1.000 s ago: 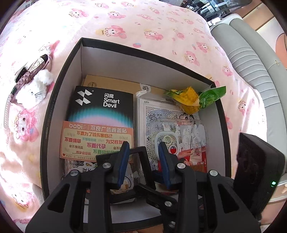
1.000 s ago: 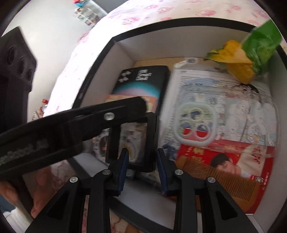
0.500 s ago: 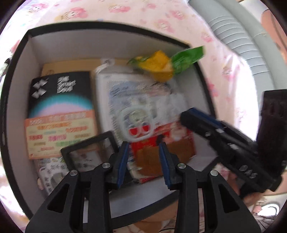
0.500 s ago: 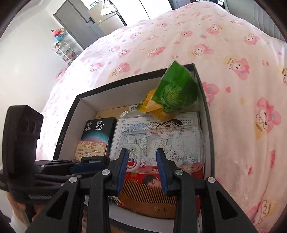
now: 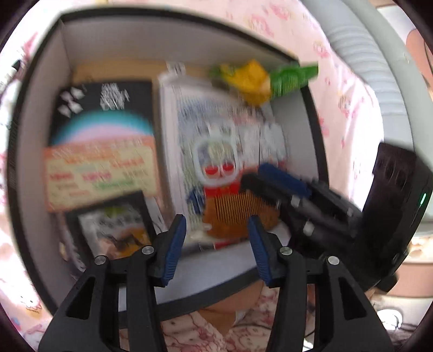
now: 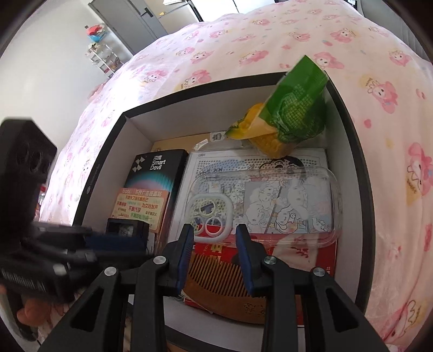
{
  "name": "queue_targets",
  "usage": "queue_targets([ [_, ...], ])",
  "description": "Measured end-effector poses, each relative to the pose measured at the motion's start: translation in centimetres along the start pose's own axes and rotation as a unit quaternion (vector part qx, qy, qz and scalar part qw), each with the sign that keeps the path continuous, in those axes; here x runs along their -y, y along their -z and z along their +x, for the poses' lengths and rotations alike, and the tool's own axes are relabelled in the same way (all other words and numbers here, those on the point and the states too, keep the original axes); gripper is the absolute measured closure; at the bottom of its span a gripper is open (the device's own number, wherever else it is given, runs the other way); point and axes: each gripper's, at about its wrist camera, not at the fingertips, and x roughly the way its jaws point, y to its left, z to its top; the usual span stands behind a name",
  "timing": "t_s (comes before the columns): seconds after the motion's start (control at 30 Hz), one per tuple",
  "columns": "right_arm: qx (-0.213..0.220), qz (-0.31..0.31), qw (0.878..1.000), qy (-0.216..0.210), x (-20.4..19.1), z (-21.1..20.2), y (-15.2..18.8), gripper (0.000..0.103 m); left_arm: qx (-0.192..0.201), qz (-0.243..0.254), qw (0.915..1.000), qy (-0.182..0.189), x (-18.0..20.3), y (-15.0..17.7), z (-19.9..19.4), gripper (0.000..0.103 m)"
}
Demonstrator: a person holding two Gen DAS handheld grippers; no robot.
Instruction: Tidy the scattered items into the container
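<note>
- Covering nearly everything in view, the bed [image 6: 270, 40] is wearing a pink cartoon-print sheet; a grey padded headboard [image 5: 360, 62] is running along one side, and a grey cabinet [image 6: 140, 19] and a small cluttered rack [image 6: 104, 56] are standing against the far wall. No scattered item is showing on the sheet in the right wrist view; the left wrist view is too blurred to rule out things at its edge.
- Sitting on the bed, the container [image 6: 100, 151], a black box with white inner walls, is holding the task's items: a black Smart Devil box [image 6: 159, 173] with an orange card [image 6: 140, 204] lying on it, a clear plastic case [image 6: 270, 200] over a printed board, a white ring frame [image 6: 211, 216], a wooden comb [image 6: 216, 276] on red packaging, and a small black frame [image 6: 127, 230] in the near left corner.
- Leaning against the far right wall, the green-and-yellow snack bag [image 6: 292, 113] is poking above the rim; a knock from a passing tool could tip it out.
- Hovering over the near edge, the right gripper [image 6: 213, 243] is showing its jaws spread and pinching nothing.
- Appearing motion-blurred, the left gripper [image 5: 216, 241] is also showing spread, empty jaws. The two tools are crowding the same near edge, so a collision or a snag on the comb is the likeliest fault.
</note>
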Motion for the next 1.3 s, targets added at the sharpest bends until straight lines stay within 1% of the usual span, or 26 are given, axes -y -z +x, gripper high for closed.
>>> queue_targets([
  [0.07,0.001,0.007,1.000,0.006,0.4,-0.1,-0.1,0.075,-0.010,0.001,0.9999,-0.010,-0.2,0.2,0.3,0.056],
  [0.17,0.009,0.008,1.000,0.022,0.7,-0.5,-0.1,0.075,-0.012,-0.024,0.9993,-0.028,-1.4,0.1,-0.3,0.056],
  [0.23,0.010,0.009,1.000,0.022,0.8,-0.6,-0.1,0.075,-0.017,-0.038,0.9983,-0.042,-1.9,0.1,-0.7,0.056],
  [0.3,0.007,0.016,1.000,0.018,1.1,-0.6,-0.1,0.075,-0.019,-0.032,0.9976,-0.057,-1.8,0.2,-1.1,0.056],
  [0.37,0.003,0.022,1.000,0.016,1.4,-0.5,-0.1,0.075,-0.008,-0.022,0.9975,-0.066,-1.4,0.1,-1.8,0.056],
  [0.47,0.002,0.021,1.000,0.018,1.4,-0.6,0.0,0.075,0.031,-0.022,0.9980,-0.051,-1.5,-0.6,-3.4,0.056],
  [0.5,0.003,0.018,1.000,0.024,1.3,-0.6,0.0,0.075,0.043,-0.027,0.9972,-0.055,-1.7,-1.1,-3.8,0.055],
  [0.53,0.005,0.013,0.999,0.030,1.1,-0.6,0.1,0.075,0.057,-0.032,0.9952,-0.073,-2.1,-1.7,-4.1,0.055],
  [0.57,0.007,0.007,0.999,0.034,0.9,-0.6,0.0,0.075,0.063,-0.036,0.9921,-0.102,-2.4,-2.2,-4.1,0.055],
  [0.6,0.011,0.001,0.999,0.033,0.8,-0.6,0.0,0.075,0.063,-0.038,0.9886,-0.131,-2.7,-2.7,-3.9,0.055],
  [0.63,0.016,-0.005,0.999,0.030,0.6,-0.7,0.0,0.075,0.056,-0.041,0.9866,-0.148,-3.1,-3.1,-3.5,0.055],
  [0.7,0.024,-0.012,0.999,0.029,0.4,-0.9,0.0,0.075,0.031,-0.052,0.9881,-0.141,-4.4,-1.8,-2.8,0.056],
  [0.8,0.022,-0.010,0.999,0.035,0.6,-0.8,0.0,0.075,0.030,-0.042,0.9875,-0.148,-4.5,-1.5,-3.2,0.056],
  [0.87,0.017,-0.003,0.999,0.039,0.8,-0.7,-0.1,0.075,0.034,-0.047,0.9880,-0.143,-4.7,-1.5,-3.6,0.056],
  [0.97,0.019,-0.002,0.999,0.034,0.9,-0.7,-0.1,0.075,0.058,-0.050,0.9914,-0.106,-5.0,-0.9,-4.2,0.055],
  [1.03,0.023,-0.005,0.999,0.033,0.8,-0.9,-0.1,0.075,0.070,-0.030,0.9932,-0.088,-4.6,0.1,-4.9,0.055],
  [1.1,0.025,-0.007,0.999,0.033,0.7,-1.0,0.0,0.075,0.067,-0.017,0.9953,-0.067,-4.2,0.5,-5.1,0.055],
  [1.13,0.024,-0.008,0.999,0.035,0.7,-1.0,0.0,0.075,0.059,-0.015,0.9961,-0.065,-4.2,0.7,-4.9,0.055],
  [1.17,0.023,-0.008,0.999,0.037,0.7,-1.0,0.0,0.075,0.048,-0.014,0.9963,-0.070,-4.0,0.9,-4.4,0.055],
  [1.2,0.020,-0.008,0.999,0.040,0.7,-0.9,0.0,0.075,0.036,-0.014,0.9961,-0.080,-2.9,0.6,-3.7,0.055],
  [1.23,0.018,-0.006,0.999,0.043,0.7,-0.8,0.0,0.075,0.023,-0.015,0.9950,-0.096,-3.0,0.9,-3.5,0.055],
  [1.27,0.015,-0.005,0.999,0.045,0.7,-0.7,0.0,0.075,0.017,-0.017,0.9933,-0.113,-3.2,1.1,-3.3,0.056],
  [1.3,0.012,-0.006,0.999,0.044,0.7,-0.6,0.0,0.075,0.019,-0.020,0.9930,-0.115,-3.3,1.1,-3.4,0.056],
])
